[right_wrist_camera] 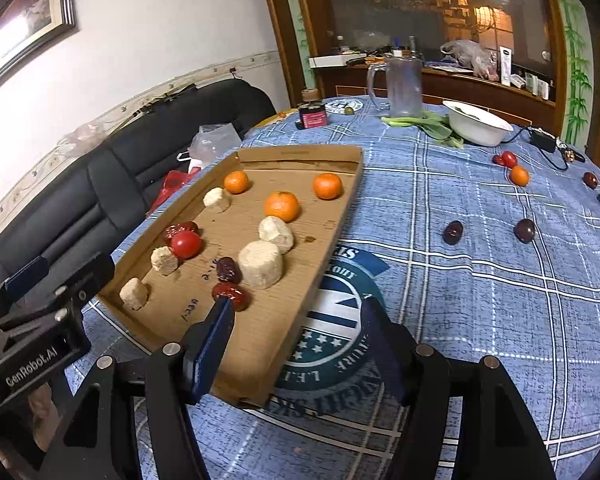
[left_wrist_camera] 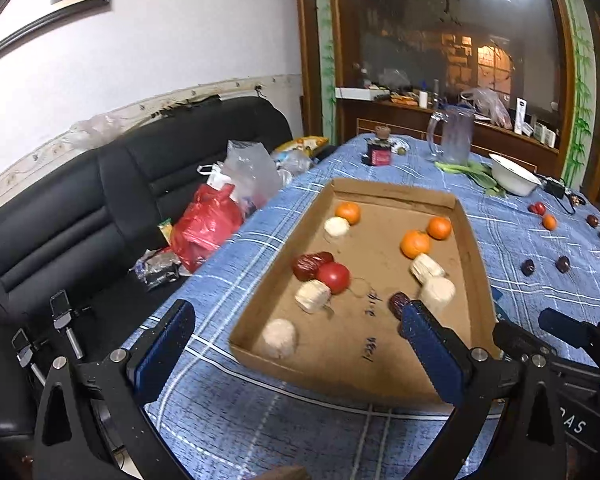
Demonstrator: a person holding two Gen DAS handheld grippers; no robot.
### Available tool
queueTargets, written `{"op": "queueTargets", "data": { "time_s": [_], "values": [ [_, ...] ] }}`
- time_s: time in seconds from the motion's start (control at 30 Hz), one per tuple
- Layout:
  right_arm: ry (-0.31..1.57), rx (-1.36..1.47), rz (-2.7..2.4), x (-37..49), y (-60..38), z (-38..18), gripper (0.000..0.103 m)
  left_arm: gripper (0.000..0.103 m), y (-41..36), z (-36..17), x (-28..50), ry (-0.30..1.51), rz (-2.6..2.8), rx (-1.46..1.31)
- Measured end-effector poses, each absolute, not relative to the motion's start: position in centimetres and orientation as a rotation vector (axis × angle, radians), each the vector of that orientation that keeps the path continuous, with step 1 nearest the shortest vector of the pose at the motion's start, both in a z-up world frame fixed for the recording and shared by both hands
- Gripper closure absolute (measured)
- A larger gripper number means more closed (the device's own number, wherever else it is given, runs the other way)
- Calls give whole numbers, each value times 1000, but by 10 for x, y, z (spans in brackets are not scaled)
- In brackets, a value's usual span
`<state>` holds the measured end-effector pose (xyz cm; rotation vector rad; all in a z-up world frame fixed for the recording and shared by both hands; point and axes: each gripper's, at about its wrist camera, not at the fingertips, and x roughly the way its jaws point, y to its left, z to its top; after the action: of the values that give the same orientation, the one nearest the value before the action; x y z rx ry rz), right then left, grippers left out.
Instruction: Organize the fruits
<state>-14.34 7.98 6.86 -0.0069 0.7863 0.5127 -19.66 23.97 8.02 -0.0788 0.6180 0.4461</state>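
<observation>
A shallow cardboard tray (left_wrist_camera: 466, 220) (right_wrist_camera: 340, 216) lies on the blue checked tablecloth. It holds three oranges (left_wrist_camera: 415, 243) (right_wrist_camera: 282, 205), a red tomato (left_wrist_camera: 334, 276) (right_wrist_camera: 185, 244), red dates (left_wrist_camera: 310, 265) (right_wrist_camera: 231, 295) and several pale corn pieces (left_wrist_camera: 436, 293) (right_wrist_camera: 261, 264). Loose on the cloth lie dark plums (right_wrist_camera: 453, 232), an orange (right_wrist_camera: 519, 176) and small tomatoes (right_wrist_camera: 508, 158). My left gripper (left_wrist_camera: 296, 330) is open and empty over the tray's near end. My right gripper (right_wrist_camera: 298, 312) is open and empty, straddling the tray's near right wall.
A white bowl (right_wrist_camera: 480, 123) with green vegetables, a clear pitcher (right_wrist_camera: 404, 88) and a dark jar (right_wrist_camera: 312, 115) stand at the table's far side. A black sofa (left_wrist_camera: 100, 208) with plastic bags lies left of the table. A black adapter with cable (right_wrist_camera: 542, 140) sits far right.
</observation>
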Motion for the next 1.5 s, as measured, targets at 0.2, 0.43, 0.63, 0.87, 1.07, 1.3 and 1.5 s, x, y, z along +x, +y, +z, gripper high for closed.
{"op": "queueTargets", "data": {
  "time_s": [0.2, 0.43, 0.63, 0.87, 1.07, 1.3, 1.5],
  "values": [
    [792, -1, 507, -143, 74, 67, 29, 0, 232, 78, -194, 640, 434, -73],
    [788, -4, 502, -144, 71, 66, 28, 0, 227, 76, -191, 661, 420, -74],
    [791, 1, 498, -142, 67, 65, 28, 0, 226, 75, -189, 670, 416, -70],
    [794, 1, 478, -140, 64, 64, 28, 0, 226, 74, -186, 677, 421, -73],
    [784, -15, 452, -139, 63, 66, 26, 0, 232, 71, -185, 684, 446, -88],
    [775, -36, 426, -139, 62, 67, 24, 0, 240, 68, -184, 697, 467, -110],
    [782, -32, 417, -137, 60, 65, 24, 0, 244, 65, -184, 707, 475, -121]
  ]
}}
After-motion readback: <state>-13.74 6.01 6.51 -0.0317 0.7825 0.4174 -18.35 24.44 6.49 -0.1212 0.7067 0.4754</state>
